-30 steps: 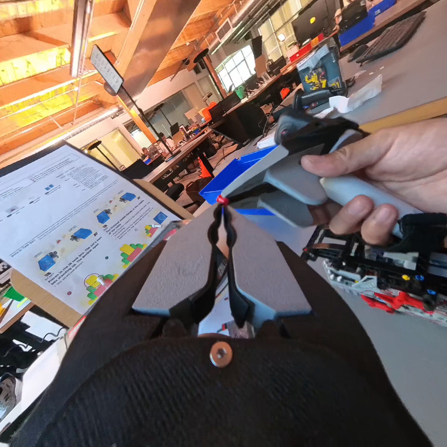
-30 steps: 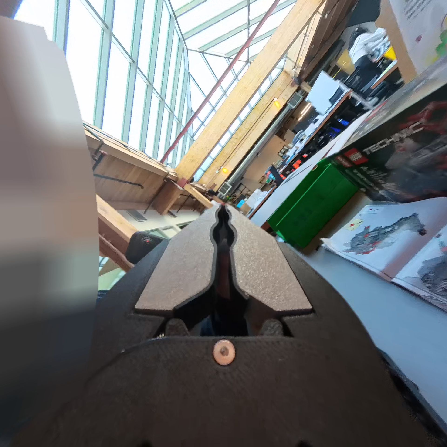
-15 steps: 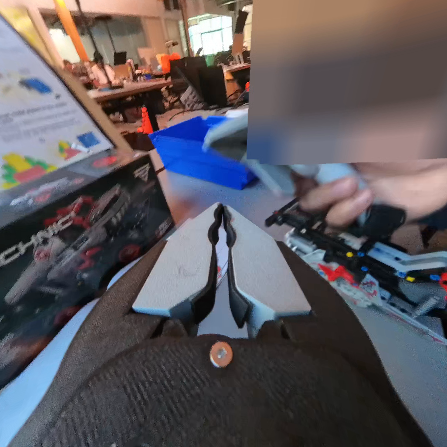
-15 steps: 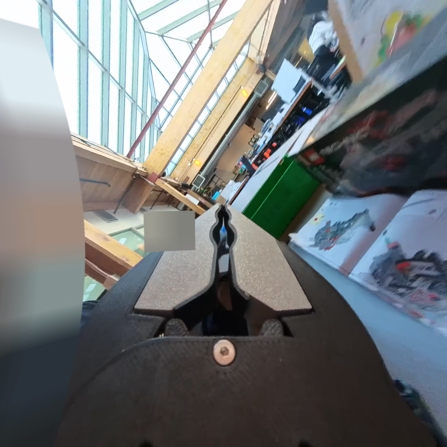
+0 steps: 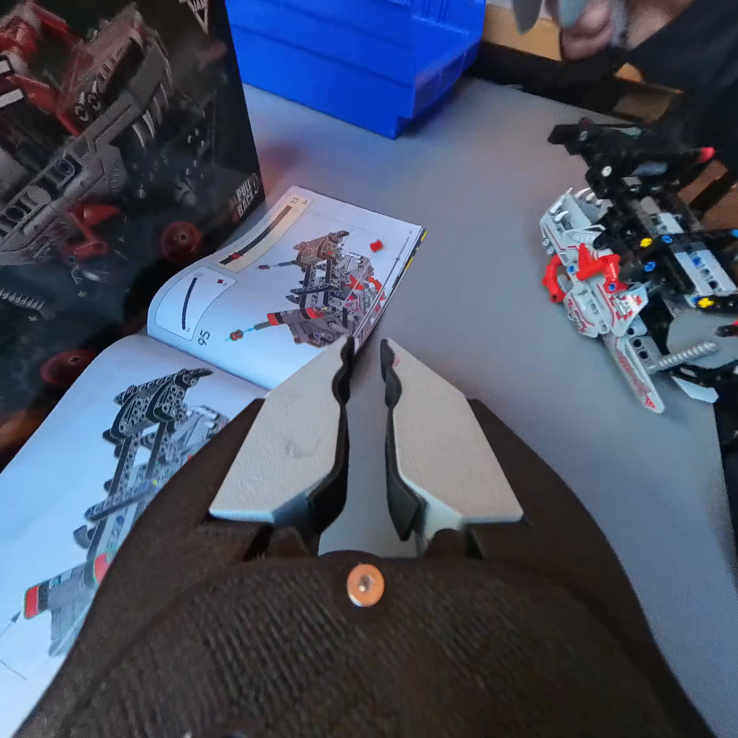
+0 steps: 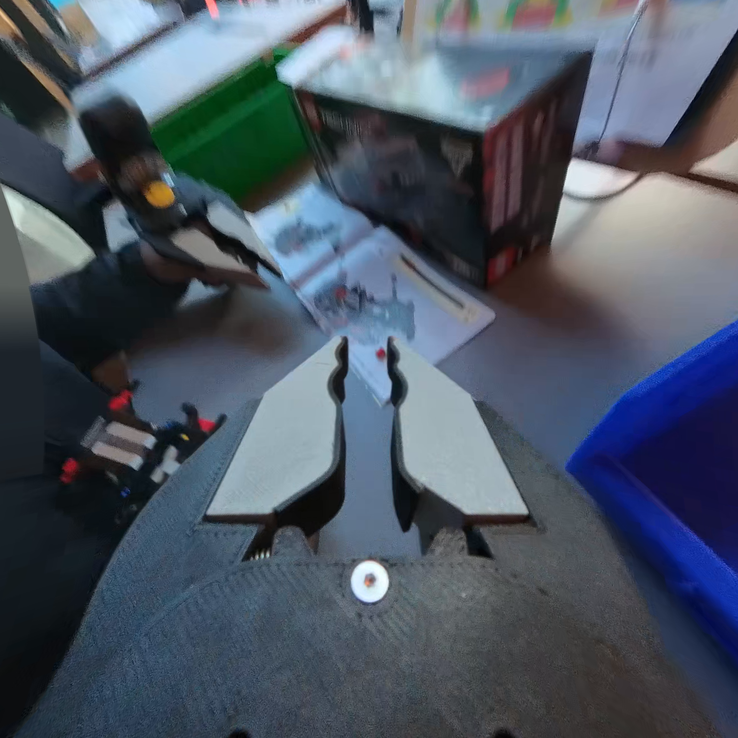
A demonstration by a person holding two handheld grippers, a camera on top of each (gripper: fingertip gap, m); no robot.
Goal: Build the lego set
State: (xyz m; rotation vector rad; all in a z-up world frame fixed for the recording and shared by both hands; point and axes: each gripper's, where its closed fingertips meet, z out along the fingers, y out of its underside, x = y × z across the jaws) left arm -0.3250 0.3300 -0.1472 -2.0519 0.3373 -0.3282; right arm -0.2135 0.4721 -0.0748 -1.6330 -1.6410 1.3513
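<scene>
My left gripper is open and empty, just above the grey table at the near edge of the open instruction booklet. A small red piece lies on the booklet's far page. The part-built grey, black and red model sits on the table to the right. My right gripper is open and empty, low over the table, with the red piece showing between its tips on the booklet. The model is at its lower left. The left gripper shows farther off.
The black and red set box stands left of the booklet. A blue bin stands behind it and shows at the right of the right wrist view. A green bin stands behind the box. A hand holds the right gripper. There is about 20 centimetres between the tips of the two grippers. From either gripper's tips it is about 20 centimetres to the model.
Both grippers have swung down from pointing up at the ceiling to pointing at the table. Both have gone from shut to open. The red piece now lies on the booklet.
</scene>
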